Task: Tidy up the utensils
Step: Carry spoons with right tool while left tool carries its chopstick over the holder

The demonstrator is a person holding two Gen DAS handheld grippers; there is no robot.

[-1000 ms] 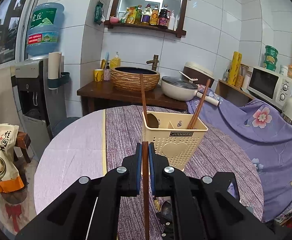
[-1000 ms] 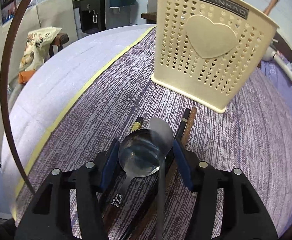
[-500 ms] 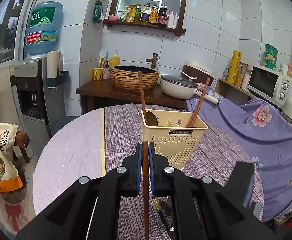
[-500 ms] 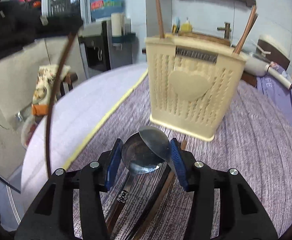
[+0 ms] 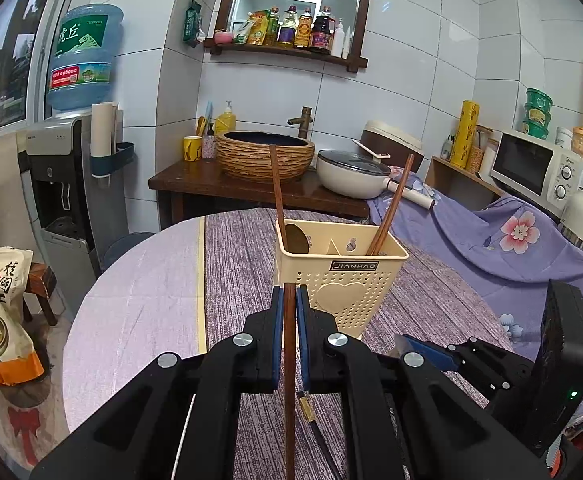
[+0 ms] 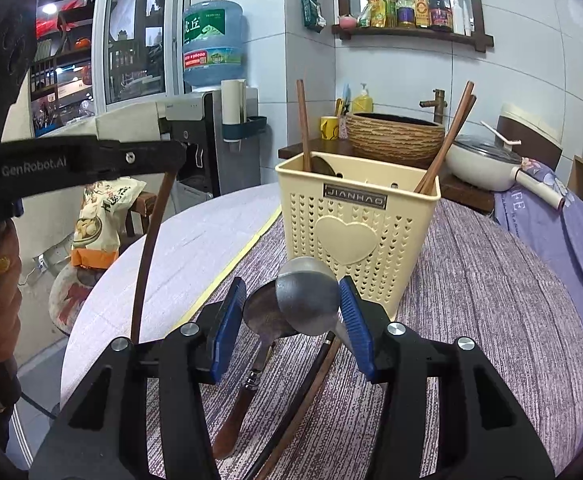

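Left wrist view: the left gripper (image 5: 290, 312) is clamped on one dark wooden chopstick (image 5: 289, 380). Best carried upright over the cream perforated plastic utensil holder (image 5: 339, 276) at 12 o'clock, then lowered into a compartment. The holder has two chopsticks showing here.

Right wrist view: the right gripper (image 6: 291, 320) stands wide around two metal spoons (image 6: 307, 300), its grip unclear. Three chopsticks stand in the holder.
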